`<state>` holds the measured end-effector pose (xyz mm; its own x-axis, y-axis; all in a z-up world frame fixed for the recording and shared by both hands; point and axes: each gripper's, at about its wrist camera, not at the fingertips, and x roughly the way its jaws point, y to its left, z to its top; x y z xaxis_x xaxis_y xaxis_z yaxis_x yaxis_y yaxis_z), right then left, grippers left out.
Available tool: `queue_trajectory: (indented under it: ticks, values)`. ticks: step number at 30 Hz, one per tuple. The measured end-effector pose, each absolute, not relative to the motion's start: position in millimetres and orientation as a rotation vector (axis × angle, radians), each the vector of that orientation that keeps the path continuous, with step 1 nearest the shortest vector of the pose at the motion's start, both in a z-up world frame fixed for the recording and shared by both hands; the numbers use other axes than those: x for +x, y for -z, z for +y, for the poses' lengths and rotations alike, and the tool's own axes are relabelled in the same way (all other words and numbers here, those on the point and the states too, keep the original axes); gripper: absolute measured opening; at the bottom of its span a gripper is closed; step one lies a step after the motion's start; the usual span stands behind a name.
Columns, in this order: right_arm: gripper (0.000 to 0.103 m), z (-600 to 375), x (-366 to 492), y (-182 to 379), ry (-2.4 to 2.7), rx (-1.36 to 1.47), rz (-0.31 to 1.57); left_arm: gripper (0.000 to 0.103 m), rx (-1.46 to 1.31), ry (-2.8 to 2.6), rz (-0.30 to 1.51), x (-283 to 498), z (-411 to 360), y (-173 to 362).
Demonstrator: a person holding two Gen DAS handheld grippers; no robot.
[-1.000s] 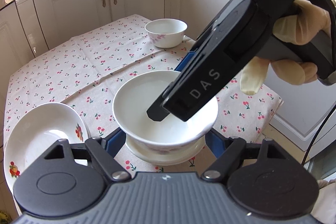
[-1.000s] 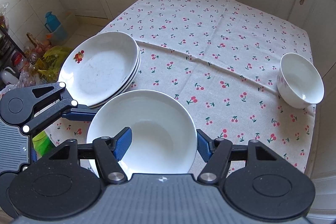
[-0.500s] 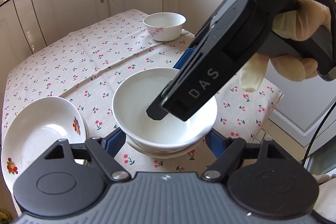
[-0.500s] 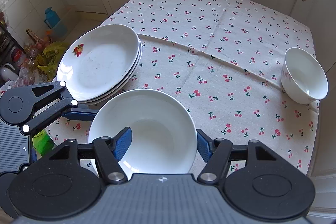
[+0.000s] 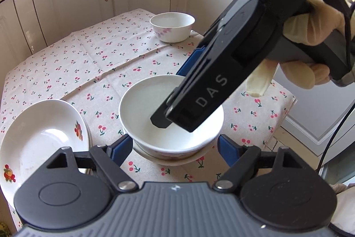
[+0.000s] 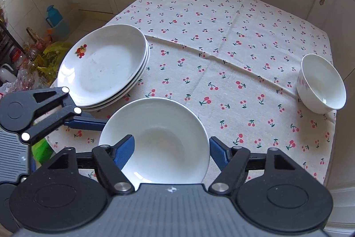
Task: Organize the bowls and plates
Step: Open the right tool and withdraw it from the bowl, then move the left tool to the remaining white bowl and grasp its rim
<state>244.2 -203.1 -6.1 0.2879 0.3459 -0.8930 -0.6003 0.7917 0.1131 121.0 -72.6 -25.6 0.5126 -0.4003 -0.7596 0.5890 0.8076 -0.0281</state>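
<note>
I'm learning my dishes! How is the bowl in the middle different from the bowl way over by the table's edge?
The middle bowl is wider and shallower; the far bowl is smaller and deeper. The middle bowl rests on another dish, with gripper fingers either side; the far bowl stands alone on the tablecloth. The far bowl's pink flowers show clearly; the middle bowl's outside is mostly hidden. Both are white and empty.

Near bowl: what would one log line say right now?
near bowl: stacked on a dish | left gripper: opening around it | right gripper: opening over rim
</note>
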Motion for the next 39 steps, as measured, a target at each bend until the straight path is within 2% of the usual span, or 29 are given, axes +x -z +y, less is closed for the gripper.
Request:
queue_trajectory:
  ticks: [6, 13, 27, 39]
  values:
    - [0.083, -206, 242, 2, -0.642, -0.240, 1.092, 0.087, 0.237, 0.620, 0.823, 116, -69, 21]
    - [0.102, -221, 227, -7, -0.597, -0.201, 0.992, 0.090, 0.228, 0.637, 0.795, 109, -64, 15]
    - [0.103, -273, 210, -12, -0.351, -0.136, 0.726, 0.091, 0.228, 0.646, 0.781, 133, -57, 0]
    - [0.103, -299, 241, 19, -0.090, -0.204, 0.632, 0.091, 0.234, 0.670, 0.794, 234, -87, -21]
